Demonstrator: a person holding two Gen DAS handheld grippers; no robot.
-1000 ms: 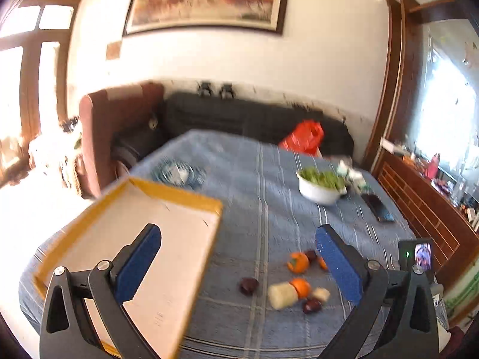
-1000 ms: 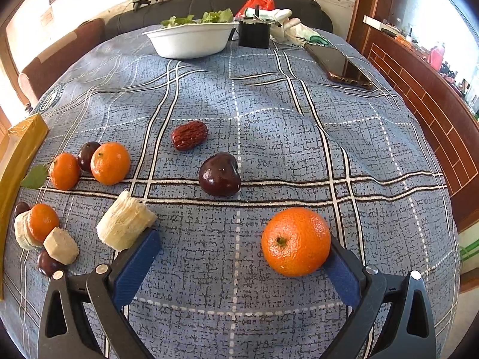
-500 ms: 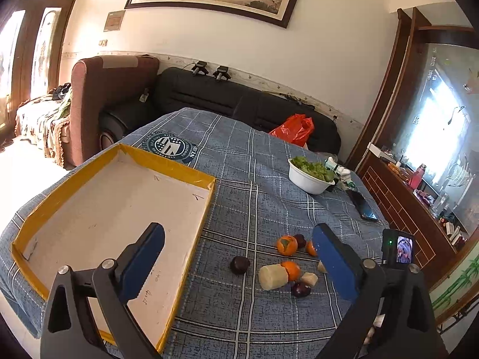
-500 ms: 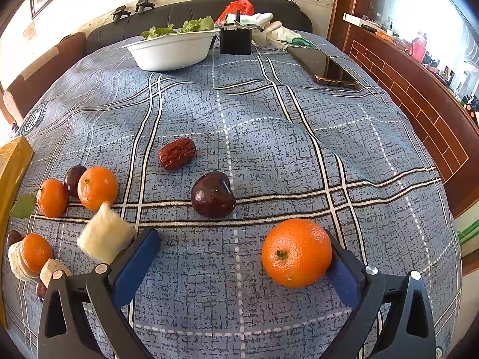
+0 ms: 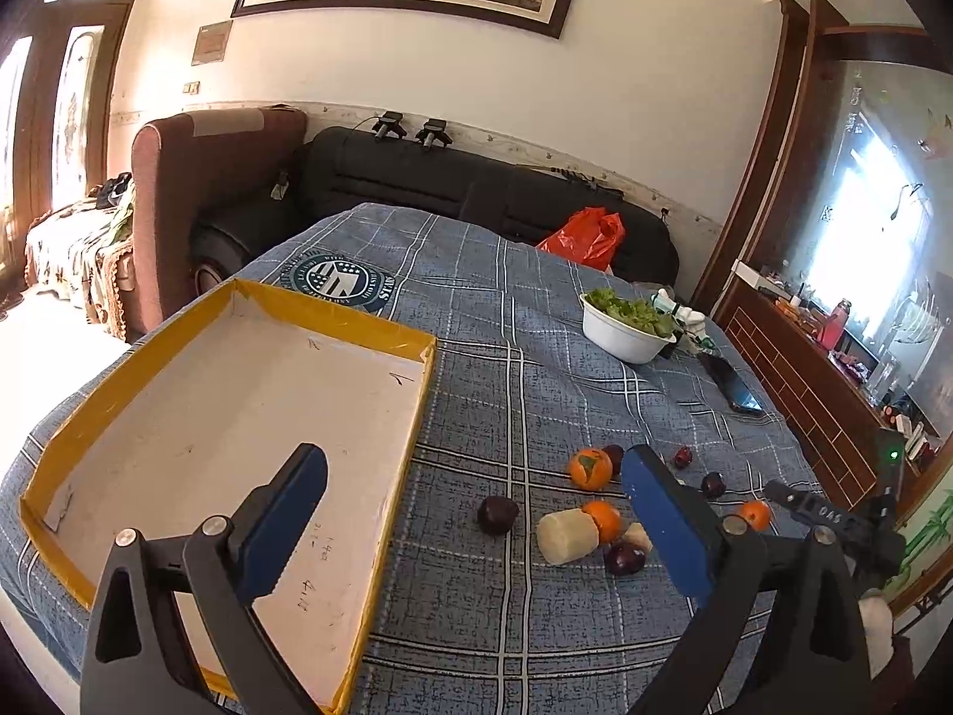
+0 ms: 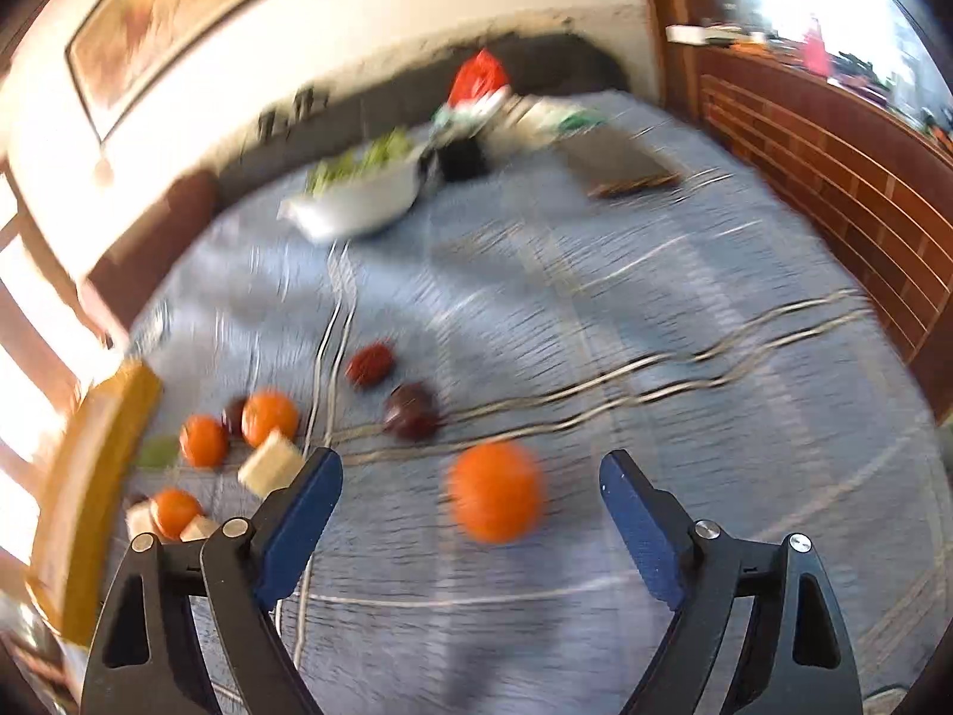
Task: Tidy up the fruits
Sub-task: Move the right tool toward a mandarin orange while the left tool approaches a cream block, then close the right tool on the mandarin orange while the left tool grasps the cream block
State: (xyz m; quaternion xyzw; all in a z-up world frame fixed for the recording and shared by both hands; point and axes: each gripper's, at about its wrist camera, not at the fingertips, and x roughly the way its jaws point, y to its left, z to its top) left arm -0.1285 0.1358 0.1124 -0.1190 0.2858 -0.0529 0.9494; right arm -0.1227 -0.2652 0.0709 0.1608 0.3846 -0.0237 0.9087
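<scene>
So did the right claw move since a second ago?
Yes. The right claw swung: the white bowl sat straight ahead before and now sits up-left, tilted and blurred. Its jaws have just been closing, the big orange between them untouched.

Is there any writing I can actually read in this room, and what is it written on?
"STARS": the one word I can partly make out, on the round emblem printed on the tablecloth; the rest of its ring text is too small.
Pen scribbles inside the yellow-rimmed tray: unreadable.
Plaque on the wall: too small.
Right wrist view: blurred, nothing readable.
</scene>
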